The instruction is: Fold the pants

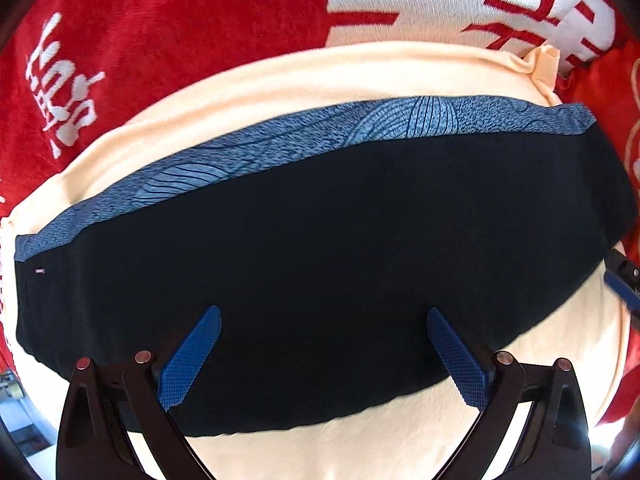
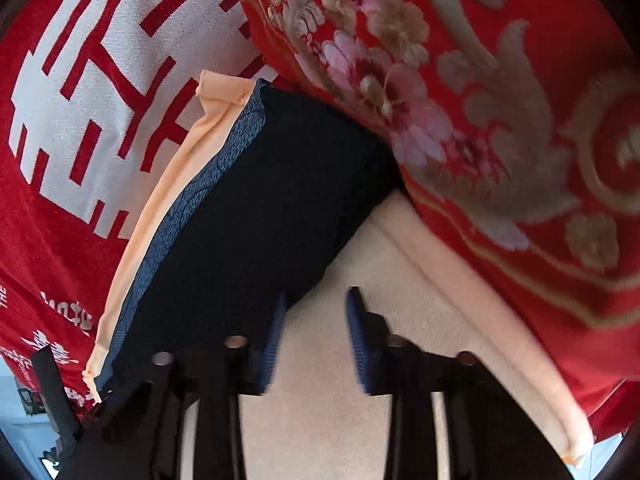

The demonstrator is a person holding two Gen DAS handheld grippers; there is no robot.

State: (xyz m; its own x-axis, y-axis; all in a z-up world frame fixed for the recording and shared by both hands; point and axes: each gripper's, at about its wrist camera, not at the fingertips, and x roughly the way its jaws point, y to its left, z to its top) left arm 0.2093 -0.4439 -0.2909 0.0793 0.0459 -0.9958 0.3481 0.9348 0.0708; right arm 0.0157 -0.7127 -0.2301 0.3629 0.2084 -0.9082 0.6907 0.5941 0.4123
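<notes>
Left tool [image 1: 324, 311] and right tool [image 2: 317, 294] spread over pants [image 1: 320, 248]; red blanket [image 2: 48, 220] reads "THE"

I see a soft surface covered by a red blanket [image 1: 132, 40] with a plush, velvety nap. Large white block characters [image 1: 460, 4] are woven into it, and a line of smaller white script [image 1: 64, 92] runs along the left in the left wrist view. Over the blanket lies a smooth peach-coloured cloth [image 1: 248, 80], one corner bunched up at the far right. In the right wrist view a second red fabric [image 2: 520, 92], embroidered with pink flowers and pale gold scrolls, overlaps from the right. Light is bright and even. At the lower left edges I glimpse a pale blue-grey room area [image 2: 24, 412], too blurred to make out.
</notes>
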